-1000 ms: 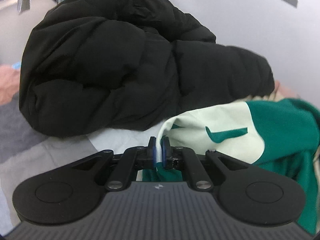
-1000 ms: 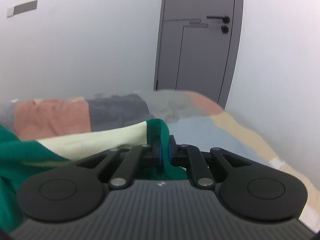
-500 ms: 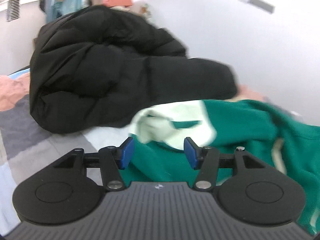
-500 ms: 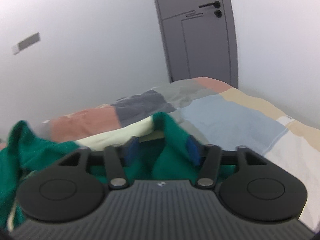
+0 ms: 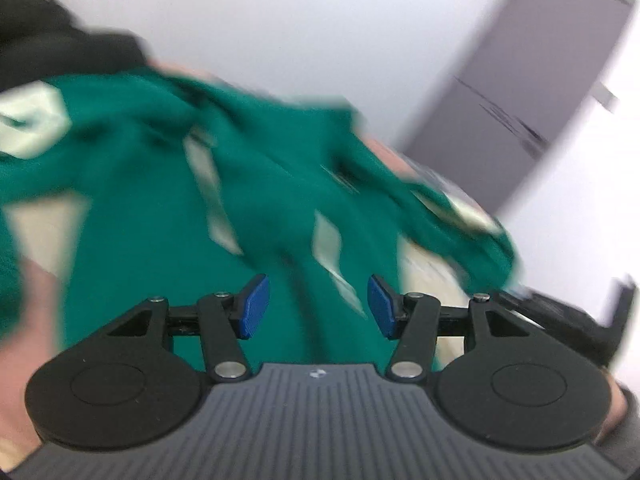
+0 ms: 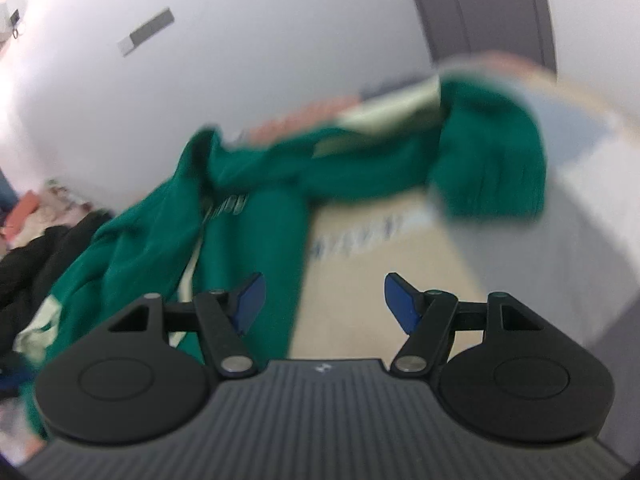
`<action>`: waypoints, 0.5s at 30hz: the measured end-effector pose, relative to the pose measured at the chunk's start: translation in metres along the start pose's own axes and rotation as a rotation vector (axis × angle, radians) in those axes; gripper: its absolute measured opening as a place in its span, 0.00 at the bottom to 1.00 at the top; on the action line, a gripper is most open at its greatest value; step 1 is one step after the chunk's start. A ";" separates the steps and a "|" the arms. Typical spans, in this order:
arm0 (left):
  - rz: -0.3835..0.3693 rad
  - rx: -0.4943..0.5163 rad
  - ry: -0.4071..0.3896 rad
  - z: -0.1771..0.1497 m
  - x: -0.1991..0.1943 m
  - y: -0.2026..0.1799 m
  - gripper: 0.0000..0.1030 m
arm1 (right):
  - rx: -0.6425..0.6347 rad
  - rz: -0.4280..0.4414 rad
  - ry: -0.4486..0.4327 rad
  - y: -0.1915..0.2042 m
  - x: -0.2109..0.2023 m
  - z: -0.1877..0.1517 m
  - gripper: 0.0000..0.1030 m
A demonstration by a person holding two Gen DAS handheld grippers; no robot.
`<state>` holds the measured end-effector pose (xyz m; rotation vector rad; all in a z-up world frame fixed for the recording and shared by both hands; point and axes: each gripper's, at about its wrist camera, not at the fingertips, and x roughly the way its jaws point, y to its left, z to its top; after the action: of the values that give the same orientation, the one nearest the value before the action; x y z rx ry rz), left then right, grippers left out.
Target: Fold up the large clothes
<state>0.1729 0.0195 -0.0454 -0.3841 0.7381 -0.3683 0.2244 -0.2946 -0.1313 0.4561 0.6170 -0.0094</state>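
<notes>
A green garment with cream panels lies spread and rumpled across the patchwork bed, blurred by motion. My left gripper hangs open above its green middle, blue pads apart and nothing pinched. In the right wrist view the same green garment stretches from lower left to a bunched sleeve end at upper right. My right gripper is open over the beige bedcover, its left pad at the cloth's edge, nothing between the jaws. The other gripper's black body shows at the right edge of the left wrist view.
A black puffer jacket lies at the left on the bed, also black puffer jacket at top left. A grey door stands in the white wall behind the bed. The bed's edge drops off at right.
Both grippers let go of the green garment and opened wide. Both pulled back and swung: the left view turned right toward the door, the right view turned left toward the jacket.
</notes>
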 end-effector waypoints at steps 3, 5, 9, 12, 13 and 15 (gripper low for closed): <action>-0.058 0.090 0.092 -0.021 0.024 -0.034 0.59 | 0.063 0.013 0.109 -0.005 0.005 -0.023 0.66; -0.077 0.141 0.137 -0.031 0.036 -0.048 0.60 | 0.146 0.054 0.172 -0.010 0.009 -0.035 0.66; -0.069 0.255 0.199 -0.048 0.059 -0.062 0.61 | 0.202 0.073 0.239 -0.010 0.016 -0.052 0.56; -0.072 0.313 0.221 -0.056 0.064 -0.072 0.65 | 0.193 0.076 0.294 -0.007 0.031 -0.055 0.39; -0.073 0.340 0.221 -0.059 0.065 -0.076 0.66 | 0.195 0.076 0.312 -0.008 0.035 -0.057 0.36; -0.060 0.391 0.215 -0.064 0.065 -0.080 0.68 | 0.199 0.081 0.326 -0.008 0.042 -0.058 0.36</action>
<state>0.1565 -0.0929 -0.0892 0.0032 0.8435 -0.6046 0.2252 -0.2728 -0.1995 0.6824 0.9217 0.0823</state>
